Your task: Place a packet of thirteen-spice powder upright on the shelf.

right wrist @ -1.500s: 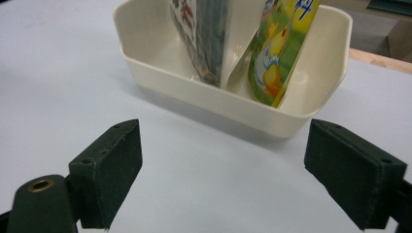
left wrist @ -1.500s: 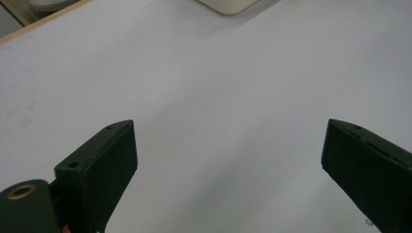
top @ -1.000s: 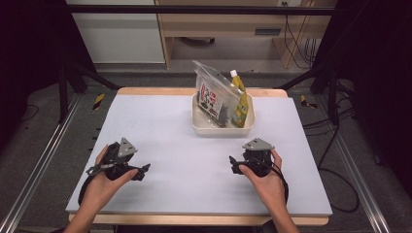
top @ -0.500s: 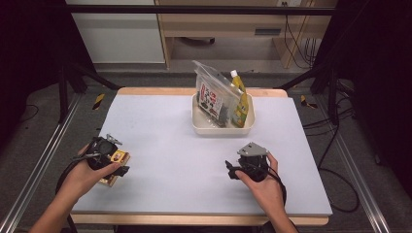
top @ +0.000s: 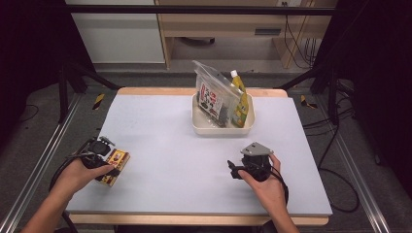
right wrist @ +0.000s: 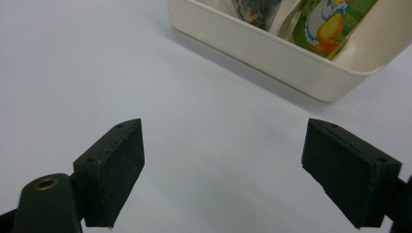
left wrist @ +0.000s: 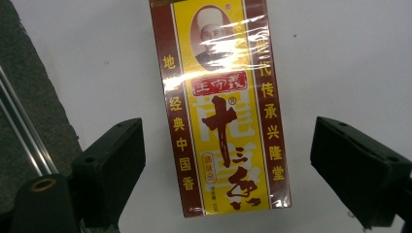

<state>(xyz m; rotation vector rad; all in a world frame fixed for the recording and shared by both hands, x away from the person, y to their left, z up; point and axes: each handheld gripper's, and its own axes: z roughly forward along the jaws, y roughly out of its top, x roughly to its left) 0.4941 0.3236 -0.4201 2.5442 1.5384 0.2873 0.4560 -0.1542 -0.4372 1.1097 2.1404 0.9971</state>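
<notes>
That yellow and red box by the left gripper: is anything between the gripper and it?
Nothing visible. The box lies flat on the table, between the open jaws of the left gripper, which have just been closing; neither pad touches it yet.

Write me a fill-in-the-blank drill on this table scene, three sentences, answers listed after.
1. The yellow and red box lies flat between the jaws of the ____ gripper.
2. The jaws of the right gripper stand ____ over bare table.
3. The packets stand inside the cream ____.

Missing words: left; open; tub
</notes>
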